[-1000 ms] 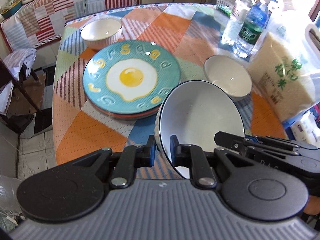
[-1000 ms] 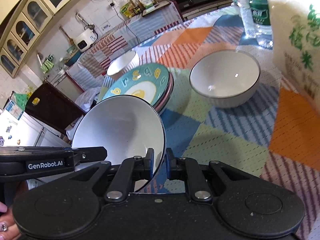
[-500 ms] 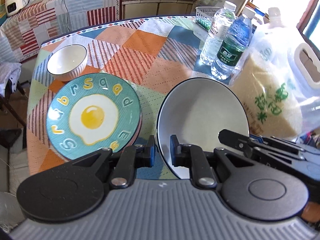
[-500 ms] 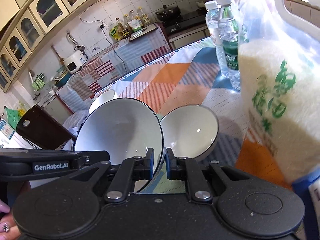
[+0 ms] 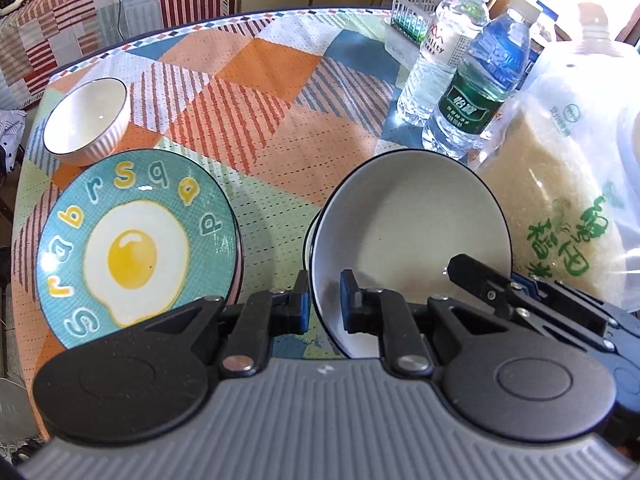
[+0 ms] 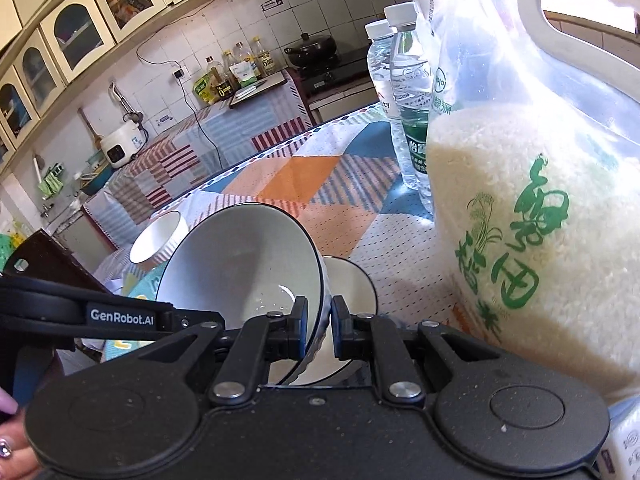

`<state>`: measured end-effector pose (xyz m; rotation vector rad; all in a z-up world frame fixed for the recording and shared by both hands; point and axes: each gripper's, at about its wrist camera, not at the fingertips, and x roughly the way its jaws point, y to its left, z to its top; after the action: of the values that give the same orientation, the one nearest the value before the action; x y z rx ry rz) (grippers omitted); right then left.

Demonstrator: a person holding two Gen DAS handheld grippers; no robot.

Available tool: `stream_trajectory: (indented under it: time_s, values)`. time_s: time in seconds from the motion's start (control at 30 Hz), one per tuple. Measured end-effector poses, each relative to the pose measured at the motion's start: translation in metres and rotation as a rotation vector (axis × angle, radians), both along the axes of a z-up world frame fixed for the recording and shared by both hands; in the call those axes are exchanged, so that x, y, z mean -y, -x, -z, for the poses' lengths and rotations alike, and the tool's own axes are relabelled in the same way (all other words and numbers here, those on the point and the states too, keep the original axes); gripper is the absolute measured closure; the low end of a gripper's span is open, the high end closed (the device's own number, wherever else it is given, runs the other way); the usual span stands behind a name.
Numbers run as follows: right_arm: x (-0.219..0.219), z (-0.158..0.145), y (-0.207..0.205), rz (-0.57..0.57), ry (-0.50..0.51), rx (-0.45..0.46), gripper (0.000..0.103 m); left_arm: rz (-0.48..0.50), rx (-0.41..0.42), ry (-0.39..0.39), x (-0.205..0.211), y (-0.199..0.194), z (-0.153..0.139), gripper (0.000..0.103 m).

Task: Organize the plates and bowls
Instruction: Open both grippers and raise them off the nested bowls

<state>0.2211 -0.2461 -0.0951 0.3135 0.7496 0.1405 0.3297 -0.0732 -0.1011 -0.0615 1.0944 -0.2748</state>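
Note:
Both grippers hold one white bowl with a dark rim (image 5: pixel 408 232), tilted. My left gripper (image 5: pixel 324 304) is shut on its near left rim. My right gripper (image 6: pixel 319 328) is shut on the opposite rim of the same bowl (image 6: pixel 240 264). A second white bowl (image 6: pixel 352 284) sits directly under it, mostly hidden. A teal fried-egg plate (image 5: pixel 132 244) tops a plate stack at the left. A small ribbed white bowl (image 5: pixel 86 120) stands beyond the plates.
A big bag of rice (image 5: pixel 560 184) stands close on the right, also in the right wrist view (image 6: pixel 520 208). Two water bottles (image 5: pixel 476 88) and a small basket (image 5: pixel 412 12) stand behind it. The patterned tablecloth (image 5: pixel 256 92) covers the table.
The held bowl has moved right and down, from above the plate side to right over the second bowl. Both grippers stayed shut on its rim.

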Motion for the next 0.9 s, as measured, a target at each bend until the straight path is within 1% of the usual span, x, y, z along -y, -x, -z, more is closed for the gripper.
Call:
stream_trajectory:
  time_s: [0.07, 0.2, 0.4, 0.57, 0.7, 0.9]
  values:
    - [-0.001, 0.001, -0.004, -0.004, 0.029, 0.002, 0.087, 0.001, -0.022, -0.004, 0.002, -0.005, 0.005, 0.089]
    - [-0.005, 0.003, -0.009, -0.023, 0.098, 0.003, 0.087, -0.010, -0.065, 0.025, 0.001, -0.012, 0.013, 0.089]
    - [-0.009, 0.005, -0.013, -0.050, 0.159, -0.001, 0.087, 0.003, -0.106, 0.007, 0.005, -0.018, 0.020, 0.089]
    - [-0.020, 0.010, -0.018, -0.073, 0.269, -0.011, 0.088, 0.011, -0.121, -0.019, 0.011, -0.025, 0.020, 0.089]
    - [-0.028, 0.012, -0.020, -0.093, 0.369, -0.007, 0.087, 0.023, -0.153, -0.016, 0.012, -0.033, 0.020, 0.089]
    - [-0.033, 0.016, -0.023, -0.097, 0.444, -0.026, 0.087, 0.038, -0.182, -0.043, 0.019, -0.039, 0.019, 0.087]
